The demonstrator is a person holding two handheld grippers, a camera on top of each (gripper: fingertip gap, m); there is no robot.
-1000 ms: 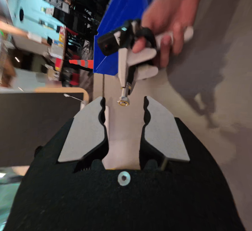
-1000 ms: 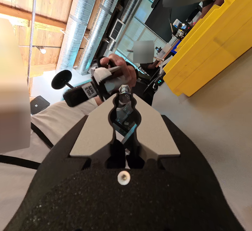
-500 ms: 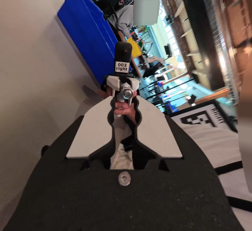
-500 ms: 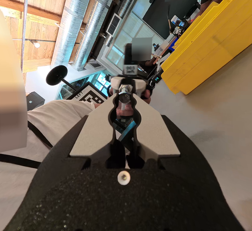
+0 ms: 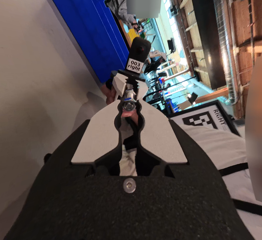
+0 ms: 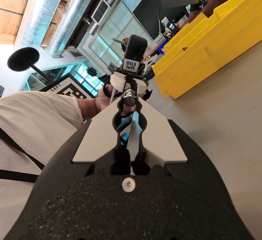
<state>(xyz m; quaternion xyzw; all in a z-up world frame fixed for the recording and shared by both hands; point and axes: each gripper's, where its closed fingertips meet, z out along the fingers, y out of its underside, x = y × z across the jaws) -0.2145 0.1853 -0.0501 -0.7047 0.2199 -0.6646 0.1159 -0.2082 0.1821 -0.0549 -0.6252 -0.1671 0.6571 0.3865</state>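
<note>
A metal bolt with a nut on its shank spans the two grippers, which face each other tip to tip above the pale table. The left gripper clamps one end, its pads pressing the sides; the right gripper clamps the opposite end (a blue bin and yellow bins sit behind). The fingertips cover much of the shank.

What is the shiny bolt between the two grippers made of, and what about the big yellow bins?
The bolt looks like bare metal, probably steel: it is silvery and glints where light hits it. The left gripper and right gripper both clamp it. The yellow bins look like moulded plastic: one even colour, smooth walls with a dull sheen.
</note>
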